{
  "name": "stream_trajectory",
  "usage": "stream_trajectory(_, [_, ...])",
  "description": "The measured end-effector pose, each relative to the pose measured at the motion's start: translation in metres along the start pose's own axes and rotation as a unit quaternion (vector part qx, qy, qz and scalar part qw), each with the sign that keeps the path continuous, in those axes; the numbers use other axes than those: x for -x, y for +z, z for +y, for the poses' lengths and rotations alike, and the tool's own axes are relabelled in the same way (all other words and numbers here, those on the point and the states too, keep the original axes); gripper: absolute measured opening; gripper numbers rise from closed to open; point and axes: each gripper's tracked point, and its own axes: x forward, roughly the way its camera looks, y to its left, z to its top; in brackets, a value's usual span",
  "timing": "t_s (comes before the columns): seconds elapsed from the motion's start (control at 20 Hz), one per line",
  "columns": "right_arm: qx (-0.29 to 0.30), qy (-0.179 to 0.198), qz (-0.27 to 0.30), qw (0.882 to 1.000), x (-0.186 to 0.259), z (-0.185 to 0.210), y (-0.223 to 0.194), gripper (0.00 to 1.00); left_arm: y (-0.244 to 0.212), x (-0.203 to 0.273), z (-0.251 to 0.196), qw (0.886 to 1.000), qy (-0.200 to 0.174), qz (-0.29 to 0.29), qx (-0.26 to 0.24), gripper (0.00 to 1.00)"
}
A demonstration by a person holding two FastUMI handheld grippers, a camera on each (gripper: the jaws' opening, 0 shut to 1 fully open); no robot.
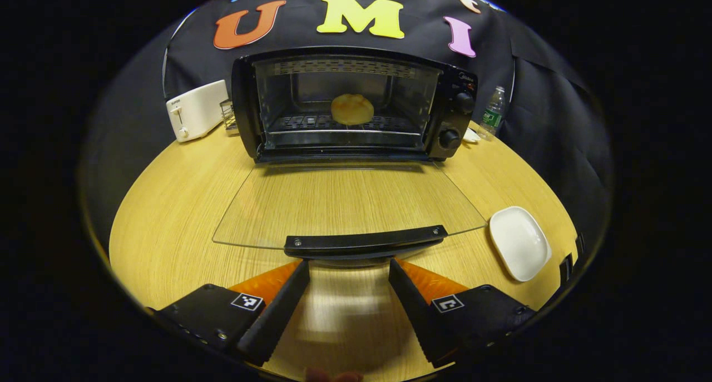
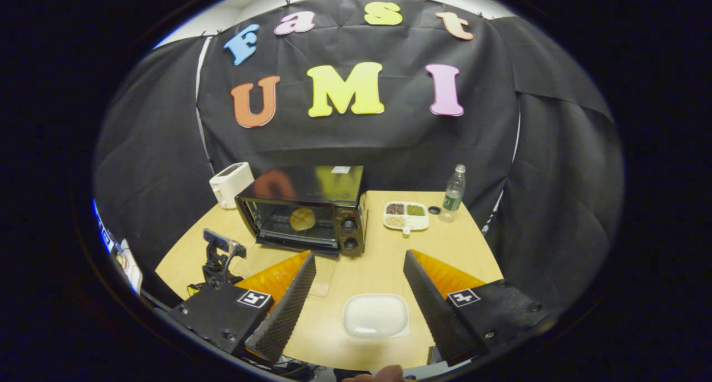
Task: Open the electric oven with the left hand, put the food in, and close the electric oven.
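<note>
1. Left gripper (image 1: 349, 265): fingers spread wide, holding nothing, poised just short of the black door handle (image 1: 364, 241), above the wooden surface (image 1: 167, 204).
2. White toaster (image 1: 196, 110): at the far left, beside the electric oven (image 1: 356, 104).
3. Oven door (image 1: 345, 204): glass, fully lowered and lying flat towards the camera.
4. Bread roll (image 1: 352, 109): resting on the wire rack inside the open cavity, roughly central.
5. Control knobs (image 1: 456, 119): two, on the oven's right panel.
6. Water bottle (image 1: 492, 113): upright, right of the oven.
7. White plate (image 1: 519, 242): bare, near right of the door.
8. Right gripper (image 2: 360, 268): spread wide, holding nothing, above the same plate.
</note>
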Motion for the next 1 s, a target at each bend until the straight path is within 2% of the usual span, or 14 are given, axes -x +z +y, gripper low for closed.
stream_trajectory(0.25, [-0.021,-0.006,-0.021,1.0,0.004,-0.01,0.014,0.97,0.033,0.021,-0.002,1.0,-0.008,-0.027,-0.004,0.94])
stream_trajectory(0.4, [-0.034,0.0,-0.029,0.999,0.006,-0.01,0.015,0.97,0.08,0.034,-0.002,0.997,-0.007,-0.075,-0.011,0.98])
stream_trajectory(0.75, [-0.042,0.016,-0.047,0.998,0.006,-0.014,0.027,0.97,0.184,0.04,-0.003,0.985,0.014,-0.168,-0.046,0.97])
stream_trajectory(1.0, [-0.019,0.04,-0.078,0.996,-0.009,-0.012,0.055,0.97,0.24,0.082,-0.013,0.972,0.026,-0.231,-0.025,0.97])
